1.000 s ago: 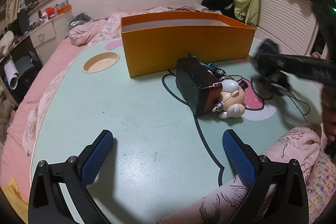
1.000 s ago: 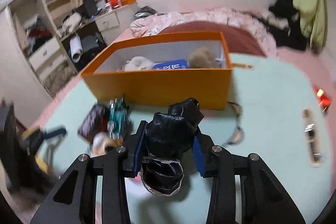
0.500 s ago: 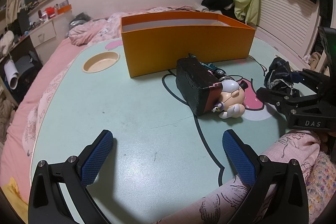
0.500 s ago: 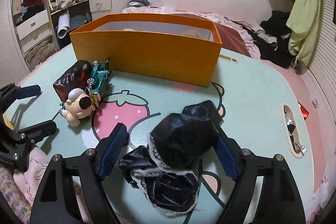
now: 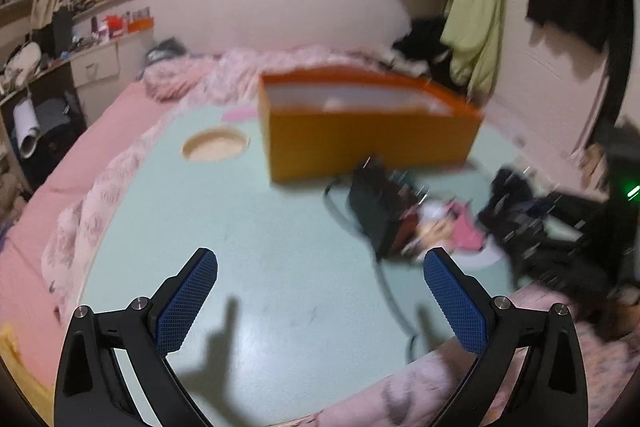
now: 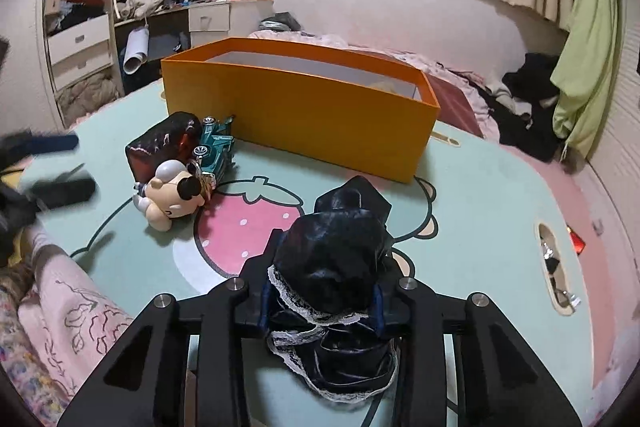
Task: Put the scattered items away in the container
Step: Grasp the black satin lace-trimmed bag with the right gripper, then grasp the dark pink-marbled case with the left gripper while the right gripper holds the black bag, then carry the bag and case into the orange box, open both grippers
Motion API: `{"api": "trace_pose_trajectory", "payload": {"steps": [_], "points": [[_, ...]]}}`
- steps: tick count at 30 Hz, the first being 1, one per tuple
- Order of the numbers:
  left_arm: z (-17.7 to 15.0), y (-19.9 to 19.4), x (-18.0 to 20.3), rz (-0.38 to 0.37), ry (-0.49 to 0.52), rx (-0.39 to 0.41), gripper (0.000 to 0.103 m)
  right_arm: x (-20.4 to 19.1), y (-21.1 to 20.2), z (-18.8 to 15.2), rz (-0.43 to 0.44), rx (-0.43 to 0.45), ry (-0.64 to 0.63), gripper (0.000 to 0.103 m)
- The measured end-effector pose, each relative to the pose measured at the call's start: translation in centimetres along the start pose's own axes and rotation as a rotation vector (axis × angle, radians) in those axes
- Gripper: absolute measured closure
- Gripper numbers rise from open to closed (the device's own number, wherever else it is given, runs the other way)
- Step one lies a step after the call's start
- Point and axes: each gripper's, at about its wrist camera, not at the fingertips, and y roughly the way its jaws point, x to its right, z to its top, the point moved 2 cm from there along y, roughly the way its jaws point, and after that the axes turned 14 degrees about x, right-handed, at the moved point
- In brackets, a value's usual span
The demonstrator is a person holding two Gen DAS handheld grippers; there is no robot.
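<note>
Right gripper (image 6: 320, 291) closing on black lace-trimmed cloth (image 6: 332, 255) low over bench (image 6: 480, 211), short of orange box (image 6: 304, 107); slick folds hanging below could slip out or snag the box wall; left gripper (image 5: 320, 291) spread, empty.

The left claw (image 5: 320, 263) is built from matte black moulded arms with triangular cut-outs in each arm. Each finger carries a blue pad (image 5: 187, 307) with a fine cross-hatched grip texture. Round silver screw heads sit at the arm pivots, two per side.

The right claw (image 6: 322, 269) uses the same black frame: paired angular arms, open triangular windows, and four silver screws across the top. Its blue pads show only as thin edges at the inner faces.

In the blurred left wrist view, a small green light appears on what is probably the right unit's housing.
</note>
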Motion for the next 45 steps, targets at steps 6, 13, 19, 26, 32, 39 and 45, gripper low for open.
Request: {"api": "trace_pose_trajectory", "payload": {"steps": [6, 13, 19, 26, 32, 39, 45], "points": [[1.3, 2.9, 2.2, -0.036, 0.05, -0.048, 0.021, 0.2, 0.1, 0.1, 0.011, -0.004, 0.02, 0.066], [1.5, 5.1, 2.3, -0.032, 0.046, -0.086, 0.049, 0.4, 0.0, 0.0, 0.017, -0.005, 0.037, 0.065], [0.9, 5.0, 0.4, -0.013, -0.034, -0.108, 0.067, 0.4, 0.0, 0.0, 0.015, -0.005, 0.037, 0.065], [1.6, 6.2, 1.7, -0.061, 0.022, -0.106, 0.046, 0.3, -0.1, 0.0, 0.014, -0.005, 0.041, 0.065], [0.6, 7.7, 2.0, -0.046, 0.039, -0.161, 0.077, 0.2, -0.1, 0.1, 0.013, -0.005, 0.044, 0.065], [1.8, 5.3, 0.8, -0.079, -0.02, -0.103, 0.077, 0.1, -0.1, 0.3, 0.016, -0.016, 0.047, 0.065], [5.1, 4.1, 0.9, -0.119, -0.026, -0.042, 0.077, 1.0, -0.4, 2.9, 0.078, 0.005, 0.14, 0.065]]}}
